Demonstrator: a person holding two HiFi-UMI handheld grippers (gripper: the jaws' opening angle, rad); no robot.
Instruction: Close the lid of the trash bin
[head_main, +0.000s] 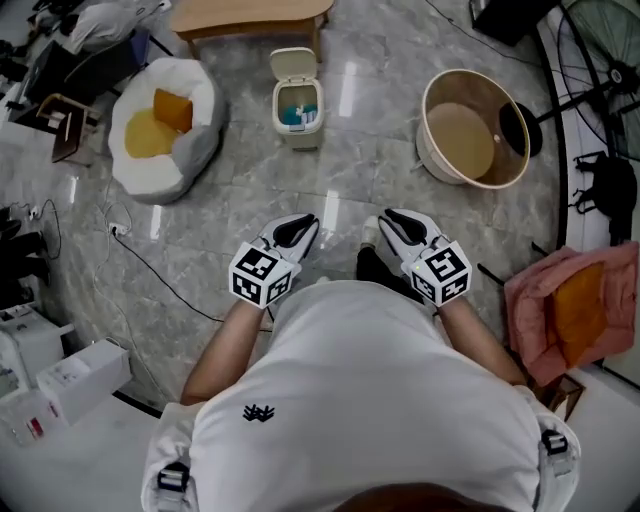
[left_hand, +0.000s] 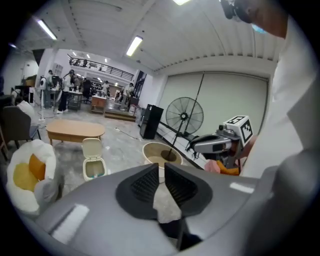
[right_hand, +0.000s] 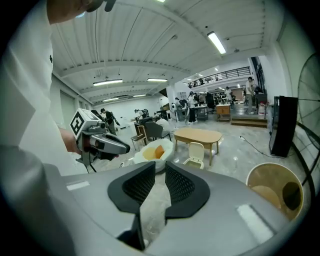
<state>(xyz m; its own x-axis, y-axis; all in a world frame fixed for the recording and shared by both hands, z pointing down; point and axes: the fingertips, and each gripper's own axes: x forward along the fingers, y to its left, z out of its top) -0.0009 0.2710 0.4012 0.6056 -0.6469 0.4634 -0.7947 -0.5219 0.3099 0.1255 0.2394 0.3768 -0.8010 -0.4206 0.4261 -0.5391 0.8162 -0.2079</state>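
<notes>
two ribbed claws closed empty, left claw (left_hand: 161, 164), right claw (right_hand: 160, 162); boxy cream bin (head_main: 297, 108) lid-up.

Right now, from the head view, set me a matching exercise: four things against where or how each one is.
Things:
1. lid
2. tub
3. beanbag
4. table

Places or states:
a. left of the bin
b. right of the bin
c. raised open
d. beyond the bin

Pairs: 1-c; 2-b; 3-a; 4-d
</notes>
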